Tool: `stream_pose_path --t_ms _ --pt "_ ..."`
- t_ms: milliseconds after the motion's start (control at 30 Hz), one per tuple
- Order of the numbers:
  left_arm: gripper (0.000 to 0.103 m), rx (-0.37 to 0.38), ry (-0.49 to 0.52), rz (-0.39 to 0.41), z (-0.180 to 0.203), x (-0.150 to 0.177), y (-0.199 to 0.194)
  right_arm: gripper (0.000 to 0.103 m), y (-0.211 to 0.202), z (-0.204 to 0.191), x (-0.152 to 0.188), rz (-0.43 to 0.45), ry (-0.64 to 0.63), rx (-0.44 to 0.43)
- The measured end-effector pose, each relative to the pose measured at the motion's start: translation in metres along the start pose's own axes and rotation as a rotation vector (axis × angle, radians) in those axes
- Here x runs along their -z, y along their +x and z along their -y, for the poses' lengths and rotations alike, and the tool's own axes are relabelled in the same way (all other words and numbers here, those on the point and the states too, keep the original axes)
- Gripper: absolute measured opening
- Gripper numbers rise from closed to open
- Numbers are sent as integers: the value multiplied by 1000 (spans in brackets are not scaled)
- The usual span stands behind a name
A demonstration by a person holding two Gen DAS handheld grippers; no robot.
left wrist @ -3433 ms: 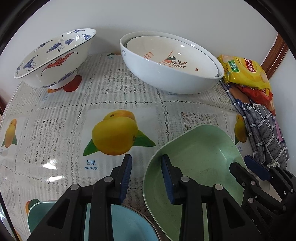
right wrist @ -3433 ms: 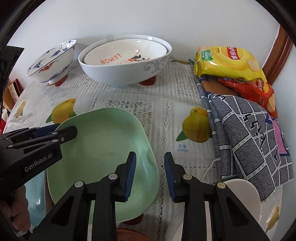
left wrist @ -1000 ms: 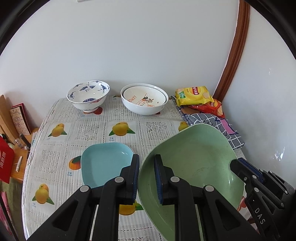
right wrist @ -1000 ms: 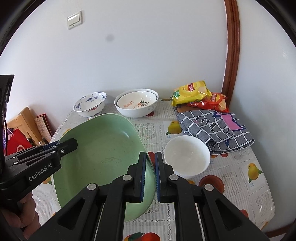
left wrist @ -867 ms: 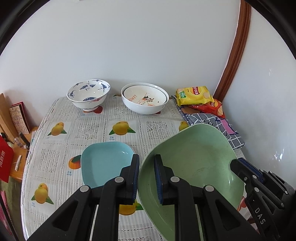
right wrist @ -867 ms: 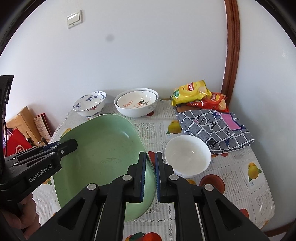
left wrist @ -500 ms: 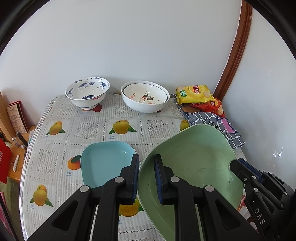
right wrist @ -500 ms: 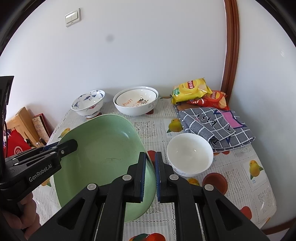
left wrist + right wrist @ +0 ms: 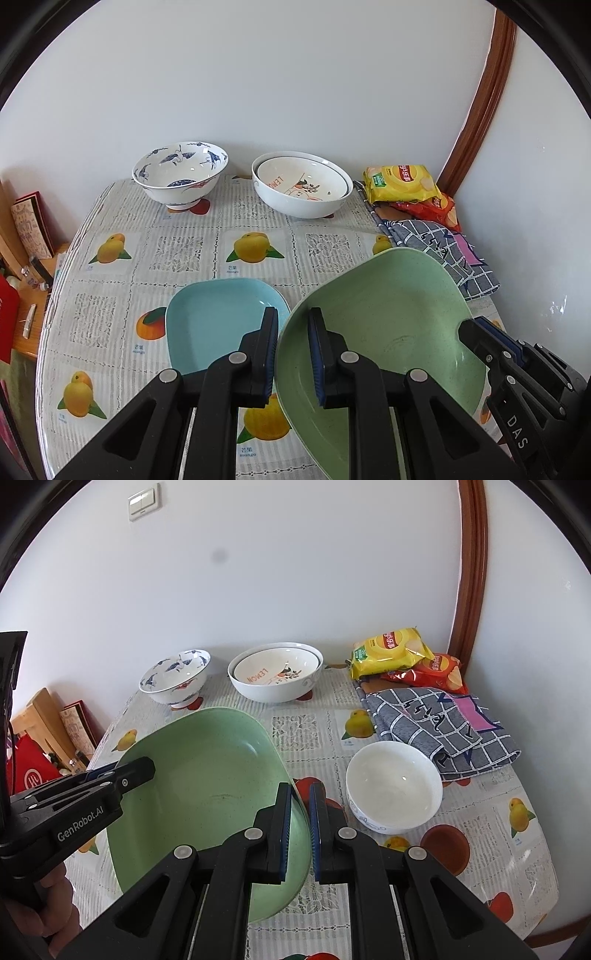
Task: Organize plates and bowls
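1. Green plate fills the lower right of the left wrist view and the lower left of the right wrist view, held up above the table by both grippers at once.
2. Left gripper is clenched on the plate's near left rim, one pad inside and one outside; right gripper is clamped on the opposite rim in the same way.
3. Against the earliest frames, where both sets of jaws stood open and the plate lay low on the cloth close to the bowls, the plate is now gripped and raised, and the whole tabletop is in sight.
4. Compared with a second ago, the grip looks unchanged, while the table and the bowls at the back sit a little larger and higher in both views.
5. Only the left wrist view shows the blue plate, lying on the fruit-print cloth at lower centre, just left of the green plate and partly behind the left finger.
6. Only the right wrist view shows the small white bowl at centre right, beside the checked cloth, and a wall switch at upper left.
7. Both views show the blue-patterned bowl and the nested white bowls by the wall, with snack bags to their right.
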State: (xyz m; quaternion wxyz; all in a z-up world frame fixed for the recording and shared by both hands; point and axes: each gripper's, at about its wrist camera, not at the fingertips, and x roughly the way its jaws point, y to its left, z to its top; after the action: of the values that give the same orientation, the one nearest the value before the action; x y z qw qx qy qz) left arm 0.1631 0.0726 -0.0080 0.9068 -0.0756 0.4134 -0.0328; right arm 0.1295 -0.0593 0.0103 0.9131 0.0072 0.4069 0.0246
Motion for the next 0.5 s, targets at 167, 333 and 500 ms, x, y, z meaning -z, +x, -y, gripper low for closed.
stream_pose_path --t_ms 167,333,500 --pt "16 -8 -9 -13 -10 -3 11 10 14 -7 -2 -14 -4 -6" --pt "16 -17 -25 -30 -24 -5 24 10 31 -15 -4 -34 -14 -14" --pt "16 -37 -28 -45 -38 -6 37 10 49 -26 -5 -58 -26 -25"
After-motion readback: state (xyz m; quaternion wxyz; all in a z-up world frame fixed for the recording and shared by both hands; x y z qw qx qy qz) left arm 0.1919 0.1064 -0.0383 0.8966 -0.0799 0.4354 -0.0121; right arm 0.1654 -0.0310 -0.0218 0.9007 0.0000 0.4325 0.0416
